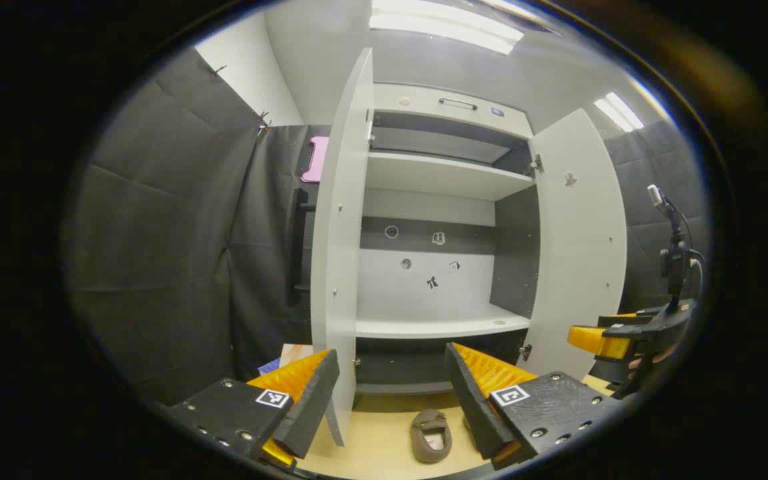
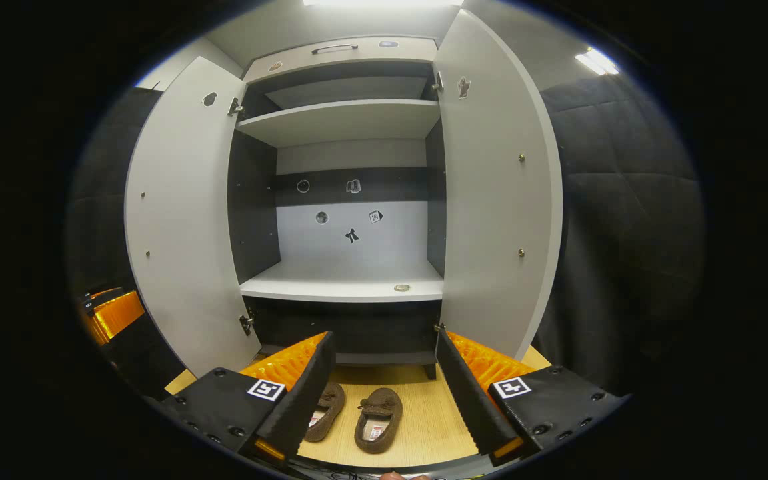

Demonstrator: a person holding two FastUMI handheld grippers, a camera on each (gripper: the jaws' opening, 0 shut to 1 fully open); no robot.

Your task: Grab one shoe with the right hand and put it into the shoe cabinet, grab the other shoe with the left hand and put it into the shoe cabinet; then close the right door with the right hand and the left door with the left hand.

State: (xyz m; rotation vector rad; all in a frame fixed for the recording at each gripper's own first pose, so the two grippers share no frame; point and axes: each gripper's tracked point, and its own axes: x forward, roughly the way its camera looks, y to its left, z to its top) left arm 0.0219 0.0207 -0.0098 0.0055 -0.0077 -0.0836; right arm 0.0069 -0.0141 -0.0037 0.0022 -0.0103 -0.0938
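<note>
Right now the right gripper [image 2: 384, 393] hangs spread wide and empty above two brown shoes [image 2: 379, 420] lying side by side on the wooden floor [image 2: 424, 413], likely lining up a grab. Beyond, the shoe cabinet [image 2: 347, 280] stands with both doors open to receive them. Likewise the left gripper [image 1: 391, 400] is spread, holding nothing.

Two brown shoes sit on the wooden floor in the right gripper view, one [image 2: 325, 411] to the left and one [image 2: 379, 419] to the right. There is one shoe cabinet [image 2: 347, 200] with two open doors, a left door [image 2: 184, 220] and a right door [image 2: 497, 193]. Inside are two pale shelves, an upper shelf [image 2: 341, 120] and a lower shelf [image 2: 344, 280]. Five small stickers [image 2: 352, 235] mark the back panel.
</note>
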